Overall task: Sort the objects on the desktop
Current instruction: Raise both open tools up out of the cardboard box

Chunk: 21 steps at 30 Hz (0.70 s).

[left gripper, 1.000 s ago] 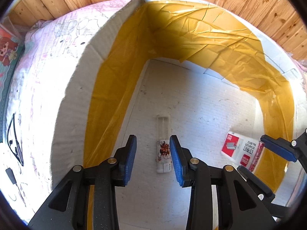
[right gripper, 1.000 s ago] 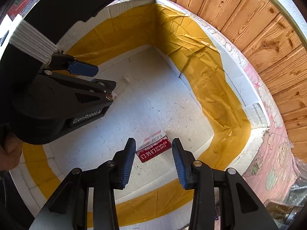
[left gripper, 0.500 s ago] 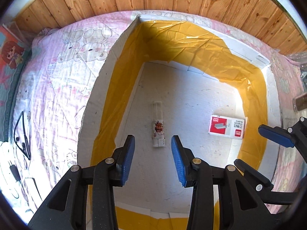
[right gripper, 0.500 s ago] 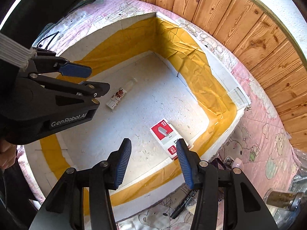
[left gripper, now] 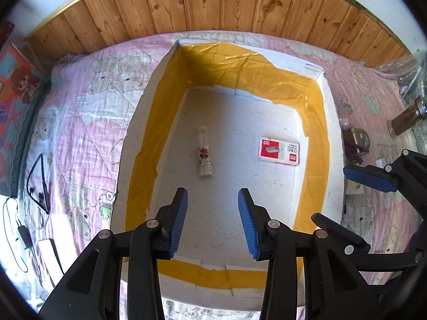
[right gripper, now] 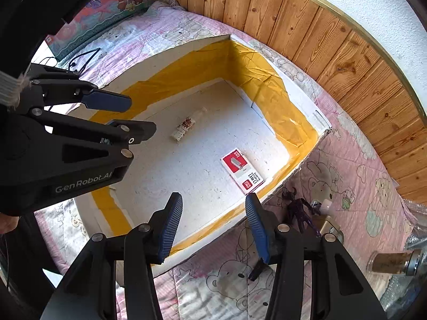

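A white foam box (left gripper: 133,138) lined with yellow tape sits on a pink quilt. On its floor lie a small white tube with a red print (left gripper: 204,154) and a red-and-white staples box (left gripper: 279,150), well apart. My left gripper (left gripper: 212,200) hangs open above the box's near end, with nothing between its blue pads. In the right wrist view the tube (right gripper: 184,128) and staples box (right gripper: 241,169) lie inside the foam box (right gripper: 283,186). My right gripper (right gripper: 213,200) is open and empty over its near rim. The left gripper (right gripper: 142,116) shows at the left.
An amber jar (right gripper: 392,262), a purple item (right gripper: 299,210) and a black marker (right gripper: 256,268) lie on the quilt right of the box. Black cables (left gripper: 40,181) and a picture book (left gripper: 16,80) are to the left. Wood panelling (left gripper: 213,5) rises behind.
Both grippers have risen up out of the box and drawn back, and their jaws stand wider. The tube and staples box stay where they lay on the box floor.
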Each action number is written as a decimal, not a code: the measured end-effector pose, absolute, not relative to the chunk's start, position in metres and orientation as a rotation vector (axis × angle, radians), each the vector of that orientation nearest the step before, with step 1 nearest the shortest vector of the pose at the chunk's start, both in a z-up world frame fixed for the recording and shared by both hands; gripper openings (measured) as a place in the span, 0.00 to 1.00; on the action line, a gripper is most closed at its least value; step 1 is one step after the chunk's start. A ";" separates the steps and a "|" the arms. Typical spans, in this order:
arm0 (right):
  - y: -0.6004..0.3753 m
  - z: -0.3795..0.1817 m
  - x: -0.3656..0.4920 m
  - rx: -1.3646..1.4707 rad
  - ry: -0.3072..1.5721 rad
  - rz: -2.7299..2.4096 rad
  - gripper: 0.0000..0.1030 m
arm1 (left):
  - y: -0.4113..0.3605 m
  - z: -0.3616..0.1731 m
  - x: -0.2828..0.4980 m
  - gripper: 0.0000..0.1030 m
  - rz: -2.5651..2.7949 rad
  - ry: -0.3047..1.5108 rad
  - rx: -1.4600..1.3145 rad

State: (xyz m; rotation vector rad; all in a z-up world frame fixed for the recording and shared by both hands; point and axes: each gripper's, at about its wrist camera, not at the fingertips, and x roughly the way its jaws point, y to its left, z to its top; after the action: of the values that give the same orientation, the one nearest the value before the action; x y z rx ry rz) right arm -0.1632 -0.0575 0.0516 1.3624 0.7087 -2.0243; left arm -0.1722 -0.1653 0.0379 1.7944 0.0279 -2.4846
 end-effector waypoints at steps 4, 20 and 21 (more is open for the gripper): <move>-0.058 0.059 -0.149 1.340 0.708 -2.028 0.49 | -0.162 0.045 -0.158 0.41 -2.505 0.021 1.783; -0.052 0.080 -0.100 1.250 0.739 -2.038 0.53 | -0.145 0.071 -0.108 0.41 -2.573 -0.027 1.725; -0.052 0.081 -0.097 1.245 0.739 -2.038 0.53 | -0.145 0.072 -0.105 0.41 -2.575 -0.031 1.722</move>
State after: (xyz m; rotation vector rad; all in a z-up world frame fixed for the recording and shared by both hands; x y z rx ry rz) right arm -0.0971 -0.0516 0.0812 1.2450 0.7394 -2.0385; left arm -0.1047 -0.1446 0.0720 1.7218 -0.0314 -2.5746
